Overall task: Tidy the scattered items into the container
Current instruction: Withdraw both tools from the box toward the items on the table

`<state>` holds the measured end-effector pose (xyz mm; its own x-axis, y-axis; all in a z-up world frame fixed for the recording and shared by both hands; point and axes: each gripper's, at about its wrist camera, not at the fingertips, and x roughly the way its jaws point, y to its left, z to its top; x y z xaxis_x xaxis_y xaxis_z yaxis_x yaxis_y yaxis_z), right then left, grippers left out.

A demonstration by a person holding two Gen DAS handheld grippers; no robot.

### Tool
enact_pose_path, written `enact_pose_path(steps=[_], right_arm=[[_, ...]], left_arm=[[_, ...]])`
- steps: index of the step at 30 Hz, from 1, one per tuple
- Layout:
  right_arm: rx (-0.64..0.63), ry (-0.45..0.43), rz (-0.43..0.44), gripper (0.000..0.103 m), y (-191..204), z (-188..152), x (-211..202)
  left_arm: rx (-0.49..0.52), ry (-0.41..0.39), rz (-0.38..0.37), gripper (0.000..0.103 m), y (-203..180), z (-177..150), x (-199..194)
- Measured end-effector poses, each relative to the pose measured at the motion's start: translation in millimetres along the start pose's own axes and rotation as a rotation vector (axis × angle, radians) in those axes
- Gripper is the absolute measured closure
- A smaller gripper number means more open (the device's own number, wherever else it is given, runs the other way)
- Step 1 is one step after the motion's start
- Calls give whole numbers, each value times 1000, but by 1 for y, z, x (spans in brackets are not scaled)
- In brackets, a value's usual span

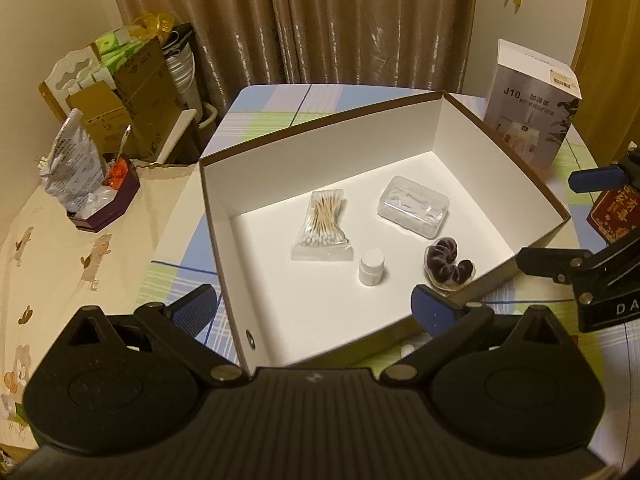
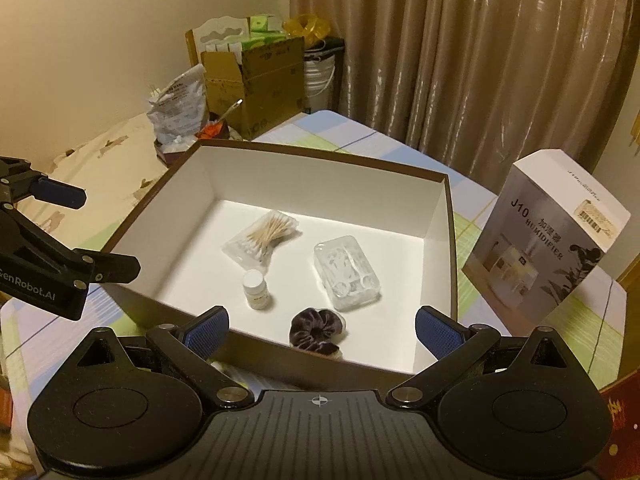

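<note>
Four items already lying in the open box on the bench: cotton swabs, clear case, white bottle, dark scrunchie; left tongs and right tongs spread wide, empty, hovering at the near rim; probably done.

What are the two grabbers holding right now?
Nothing. The left gripper and the right gripper are both open and empty. The cotton swabs, little bottle and scrunchie already lie in the box.
</note>
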<state>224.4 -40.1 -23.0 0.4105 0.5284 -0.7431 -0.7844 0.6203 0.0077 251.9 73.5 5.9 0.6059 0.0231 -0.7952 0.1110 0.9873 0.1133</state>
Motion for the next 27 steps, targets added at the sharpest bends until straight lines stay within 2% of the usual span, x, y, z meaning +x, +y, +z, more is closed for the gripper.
enact_pose_path(steps=[8, 19, 27], right_arm=[[9, -66, -33, 0, 2, -11, -27], [-32, -127, 16, 0, 18, -29, -67], [-9, -128, 39, 0, 18, -49, -85]], left_arm=[[-11, -25, 10, 1, -10, -19, -26], [-13, -61, 17, 1, -24, -42, -57], [-19, -72, 23, 1, -26, -70, -74]])
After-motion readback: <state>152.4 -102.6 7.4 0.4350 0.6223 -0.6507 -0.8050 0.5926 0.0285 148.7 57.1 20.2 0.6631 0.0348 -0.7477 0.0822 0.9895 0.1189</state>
